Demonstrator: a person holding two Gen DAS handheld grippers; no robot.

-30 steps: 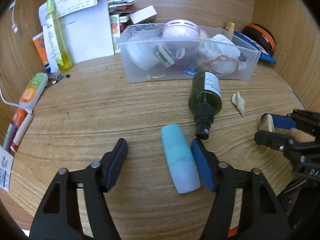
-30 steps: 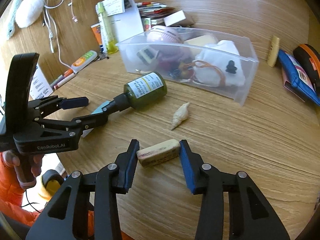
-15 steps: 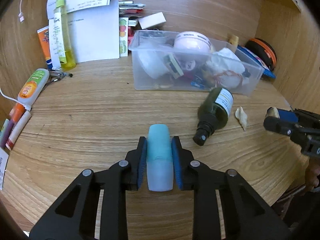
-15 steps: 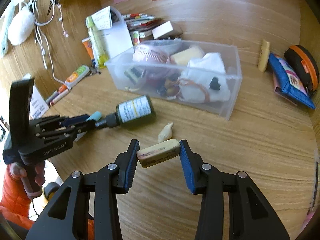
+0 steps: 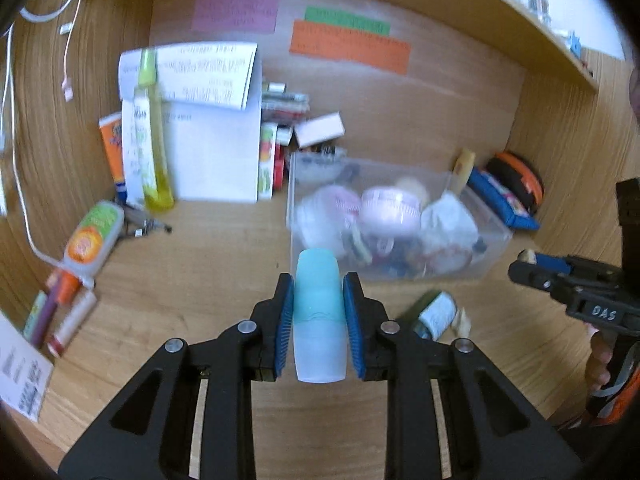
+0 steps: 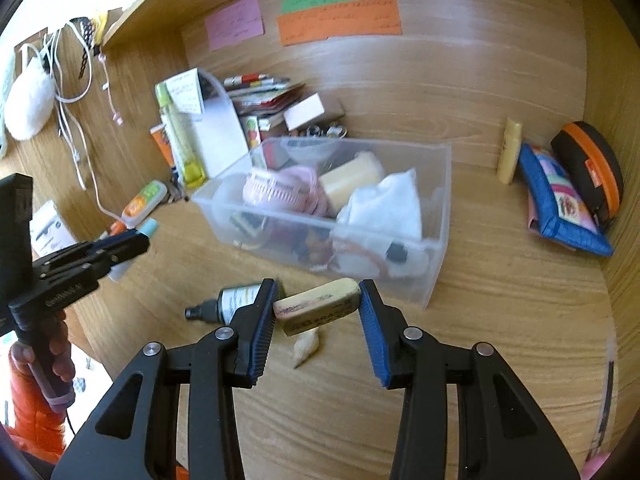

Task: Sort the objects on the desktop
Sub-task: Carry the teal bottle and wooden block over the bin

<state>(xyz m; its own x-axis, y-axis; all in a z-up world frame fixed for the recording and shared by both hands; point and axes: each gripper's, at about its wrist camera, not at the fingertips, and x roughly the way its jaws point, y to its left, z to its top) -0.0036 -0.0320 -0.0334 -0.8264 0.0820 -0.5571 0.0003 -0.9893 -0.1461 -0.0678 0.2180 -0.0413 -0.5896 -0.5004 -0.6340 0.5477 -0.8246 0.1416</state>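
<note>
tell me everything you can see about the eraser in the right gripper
The eraser is a cream, rounded block, scuffed and smudged pinkish at its left end, with dark lettering printed along its lower face. It lies crosswise and slightly tilted, right end higher, pinched end to end between the blue-padded fingers of the right gripper. It is lifted off the wooden desk, above a small seashell, in front of the clear plastic bin.
</note>
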